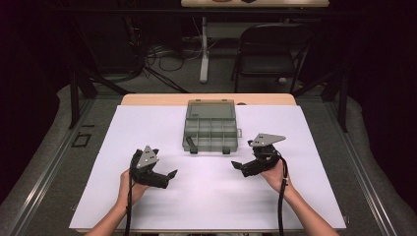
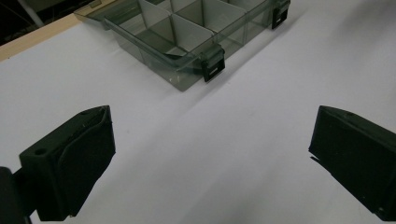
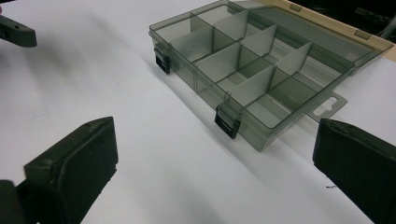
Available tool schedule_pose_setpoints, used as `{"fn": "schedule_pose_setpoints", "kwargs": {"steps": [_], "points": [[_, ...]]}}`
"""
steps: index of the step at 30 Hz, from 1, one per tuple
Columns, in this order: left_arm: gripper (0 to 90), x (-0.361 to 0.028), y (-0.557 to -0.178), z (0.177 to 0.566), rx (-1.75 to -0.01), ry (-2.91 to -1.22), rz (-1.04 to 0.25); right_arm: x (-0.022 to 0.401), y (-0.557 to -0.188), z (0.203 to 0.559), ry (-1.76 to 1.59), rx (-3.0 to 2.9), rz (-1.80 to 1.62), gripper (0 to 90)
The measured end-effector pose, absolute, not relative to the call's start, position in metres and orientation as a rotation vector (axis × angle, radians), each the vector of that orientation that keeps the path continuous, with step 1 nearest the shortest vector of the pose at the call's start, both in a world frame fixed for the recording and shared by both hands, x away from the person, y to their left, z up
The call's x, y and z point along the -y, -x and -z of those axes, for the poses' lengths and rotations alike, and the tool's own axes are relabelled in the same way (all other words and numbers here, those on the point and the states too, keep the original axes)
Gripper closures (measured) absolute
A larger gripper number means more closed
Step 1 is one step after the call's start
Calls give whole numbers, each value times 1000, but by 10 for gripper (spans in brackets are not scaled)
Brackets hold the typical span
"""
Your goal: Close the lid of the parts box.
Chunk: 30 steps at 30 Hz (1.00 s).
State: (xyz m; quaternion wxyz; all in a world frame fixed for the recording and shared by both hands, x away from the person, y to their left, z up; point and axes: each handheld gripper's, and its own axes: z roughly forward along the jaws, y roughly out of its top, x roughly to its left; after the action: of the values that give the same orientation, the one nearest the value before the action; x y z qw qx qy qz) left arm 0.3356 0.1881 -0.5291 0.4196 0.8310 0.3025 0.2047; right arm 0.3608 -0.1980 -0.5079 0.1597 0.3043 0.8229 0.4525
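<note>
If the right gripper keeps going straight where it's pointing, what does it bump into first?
Probably the organizer box: the open right gripper points at its front wall near a black latch, with bare white table between. Depth is uncertain.

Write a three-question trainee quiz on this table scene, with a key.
1. True or false: the lid of the box is open.
2. Which tool is nearer the box's hanging tab: A left tool, B right tool?
3. Fill in: the box's front wall carries ___ black latches.

Key: 1 true; 2 B; 3 two.
</note>
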Motion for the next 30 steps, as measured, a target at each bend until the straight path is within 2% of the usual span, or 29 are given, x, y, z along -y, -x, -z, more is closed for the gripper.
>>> {"fn": "schedule_pose_setpoints", "kwargs": {"steps": [13,30], "points": [[1,-180,-364,521,-794,-2059,-493,207,-360,510,-878,-2338,-1293,0],[0,-150,-404,510,-812,-2088,-468,212,-358,512,-877,-2323,-1295,0]]}}
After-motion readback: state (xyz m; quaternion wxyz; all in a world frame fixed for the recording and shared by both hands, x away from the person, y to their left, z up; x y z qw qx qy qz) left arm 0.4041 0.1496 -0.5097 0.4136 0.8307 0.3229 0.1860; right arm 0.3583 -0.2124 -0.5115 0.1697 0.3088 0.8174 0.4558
